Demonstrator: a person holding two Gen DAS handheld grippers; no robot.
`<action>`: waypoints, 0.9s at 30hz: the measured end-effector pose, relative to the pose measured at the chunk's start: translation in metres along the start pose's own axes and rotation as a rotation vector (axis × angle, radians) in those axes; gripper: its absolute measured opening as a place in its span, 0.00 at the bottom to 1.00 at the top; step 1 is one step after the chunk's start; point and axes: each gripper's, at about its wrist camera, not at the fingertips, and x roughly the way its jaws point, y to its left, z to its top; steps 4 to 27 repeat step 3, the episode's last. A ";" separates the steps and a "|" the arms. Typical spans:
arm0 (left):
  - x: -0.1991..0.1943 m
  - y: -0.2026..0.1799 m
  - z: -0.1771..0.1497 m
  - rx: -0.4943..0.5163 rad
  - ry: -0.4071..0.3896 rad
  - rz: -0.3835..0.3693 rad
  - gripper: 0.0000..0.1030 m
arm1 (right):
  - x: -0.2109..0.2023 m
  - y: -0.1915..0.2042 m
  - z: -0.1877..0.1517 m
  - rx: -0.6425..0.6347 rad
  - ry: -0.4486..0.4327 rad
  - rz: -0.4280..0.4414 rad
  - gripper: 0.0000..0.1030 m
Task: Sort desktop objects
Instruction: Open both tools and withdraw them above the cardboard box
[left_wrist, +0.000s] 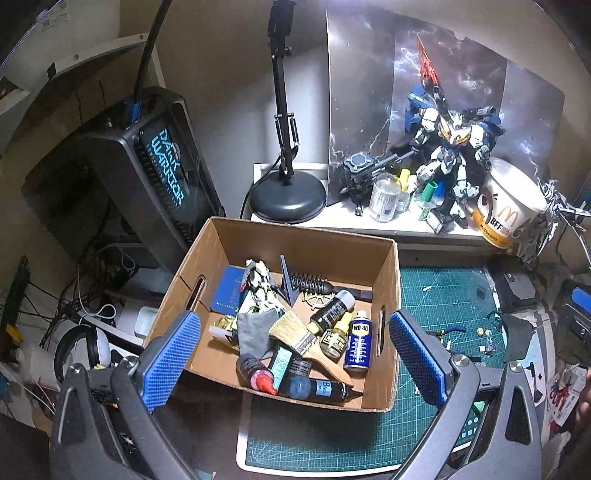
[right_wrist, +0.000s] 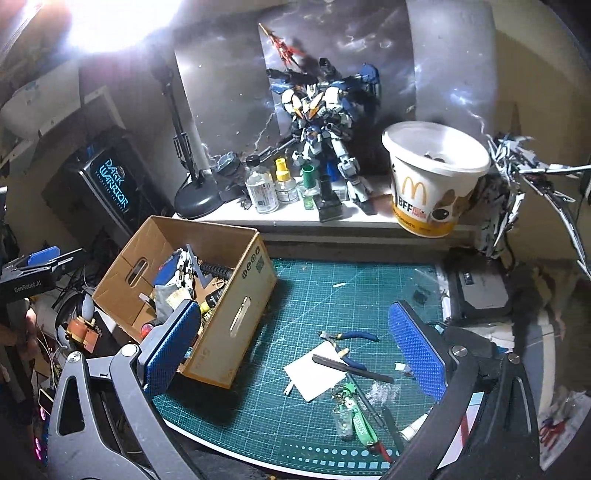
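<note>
A cardboard box (left_wrist: 388, 280) stands on the left of the green cutting mat (left_wrist: 436, 295). It holds a WD-40 can (left_wrist: 358, 345), a paintbrush (left_wrist: 295, 332), bottles, a hairbrush and other items. My left gripper (left_wrist: 295, 362) is open and empty, above the box's near edge. In the right wrist view the box (right_wrist: 221, 325) is at left. Blue-handled pliers (right_wrist: 351, 338), a white card (right_wrist: 317, 369), a black pen (right_wrist: 351, 367) and a green keychain strap (right_wrist: 358, 421) lie on the mat (right_wrist: 295, 295). My right gripper (right_wrist: 295, 350) is open and empty above them.
A raised white shelf (right_wrist: 295, 218) behind the mat carries a robot model (right_wrist: 325, 122), small bottles (right_wrist: 262, 188), a lamp base (right_wrist: 195, 201) and a McDonald's bucket (right_wrist: 432, 184). A dark speaker (left_wrist: 159, 166) and cables stand left of the box. A black device (right_wrist: 480, 291) lies at right.
</note>
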 end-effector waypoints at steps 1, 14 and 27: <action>0.000 -0.001 -0.002 -0.003 0.004 -0.003 1.00 | 0.000 -0.001 -0.001 0.001 0.005 0.001 0.99; 0.000 -0.002 -0.004 -0.003 0.008 -0.009 1.00 | 0.001 -0.003 -0.002 0.001 0.012 0.002 0.99; 0.000 -0.002 -0.004 -0.003 0.008 -0.009 1.00 | 0.001 -0.003 -0.002 0.001 0.012 0.002 0.99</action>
